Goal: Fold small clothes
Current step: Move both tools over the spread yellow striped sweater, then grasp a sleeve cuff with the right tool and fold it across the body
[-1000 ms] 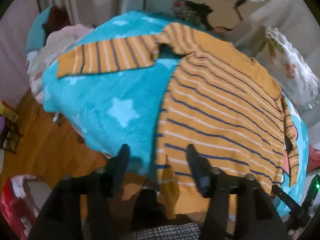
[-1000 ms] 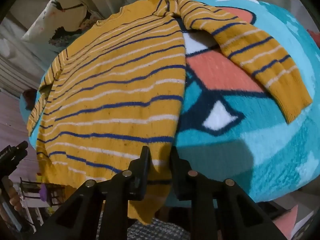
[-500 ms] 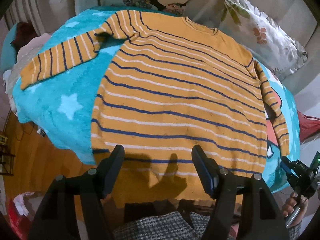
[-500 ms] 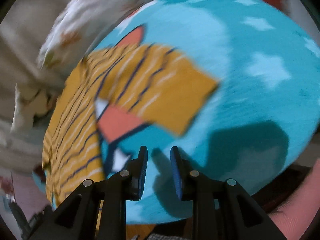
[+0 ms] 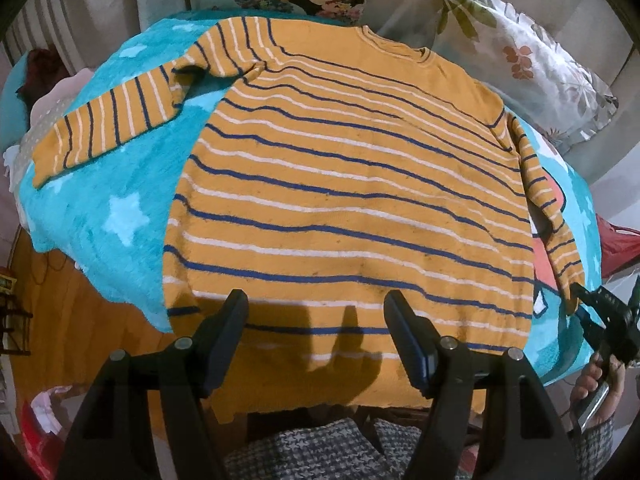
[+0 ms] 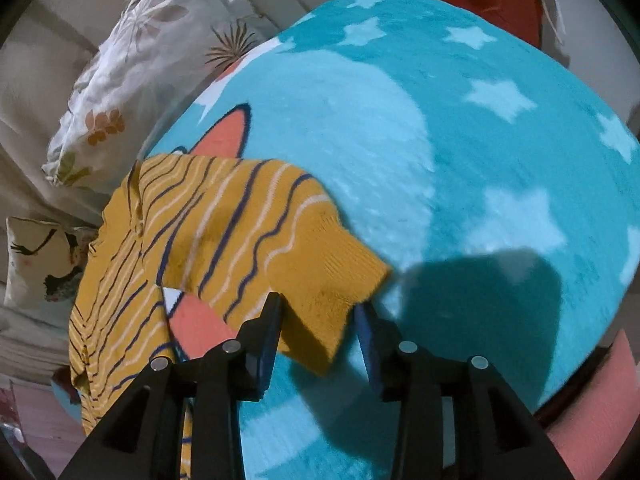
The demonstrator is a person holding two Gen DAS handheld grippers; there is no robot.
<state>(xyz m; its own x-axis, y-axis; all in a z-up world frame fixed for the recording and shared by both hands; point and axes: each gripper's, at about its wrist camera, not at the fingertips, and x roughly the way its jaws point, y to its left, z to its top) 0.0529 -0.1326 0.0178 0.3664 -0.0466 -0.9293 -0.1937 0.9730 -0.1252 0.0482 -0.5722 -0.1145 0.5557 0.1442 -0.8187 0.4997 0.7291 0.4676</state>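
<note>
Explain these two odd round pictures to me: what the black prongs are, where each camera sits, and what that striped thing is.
No robot here: a person holds a two-finger grasping tool in each hand, and each tool carries a wide-angle camera looking along its fingers. That is why black prongs fill the bottom of both pictures.

The left wrist view shows the left tool open above the hem of a yellow striped sweater, spread flat on a turquoise star blanket. It holds nothing. At that picture's right edge is the person's other hand.

The right wrist view shows the right tool at the cuff of the sweater's sleeve. Its jaws have just been opening; the cuff lies between them, not pinched. Patterned pillows lie behind.
</note>
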